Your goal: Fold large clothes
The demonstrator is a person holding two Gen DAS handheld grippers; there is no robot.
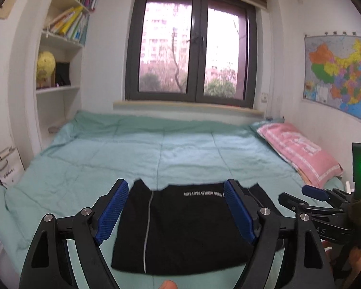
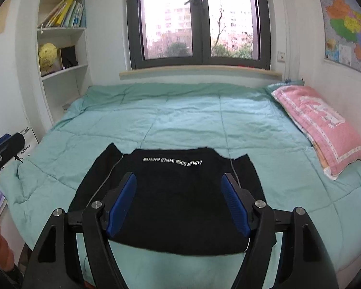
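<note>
My left gripper (image 1: 174,210) hangs above the near edge of the bed (image 1: 84,159) with its jaws spread wide and nothing between the blue pads (image 1: 113,213); the fabric seen through the gap lies below on the bedcover, not pinched. My right gripper (image 2: 179,204) is the same: jaws released, well apart, pads (image 2: 121,204) clear of any cloth, hovering over the same spot. From the left wrist view the right gripper shows at the right edge, also free of the fabric.

The black garment (image 2: 173,192) lies folded into a compact rectangle on the mint-green quilt (image 2: 180,120), near the front edge of the bed, with a line of white lettering (image 2: 172,160) across its far part and a thin pale stripe (image 1: 148,219) running down its left portion. Two dark corners stick out past the folded top edge on either side. A pink pillow (image 2: 322,125) sits at the right end of the bed, well apart from the garment
</note>
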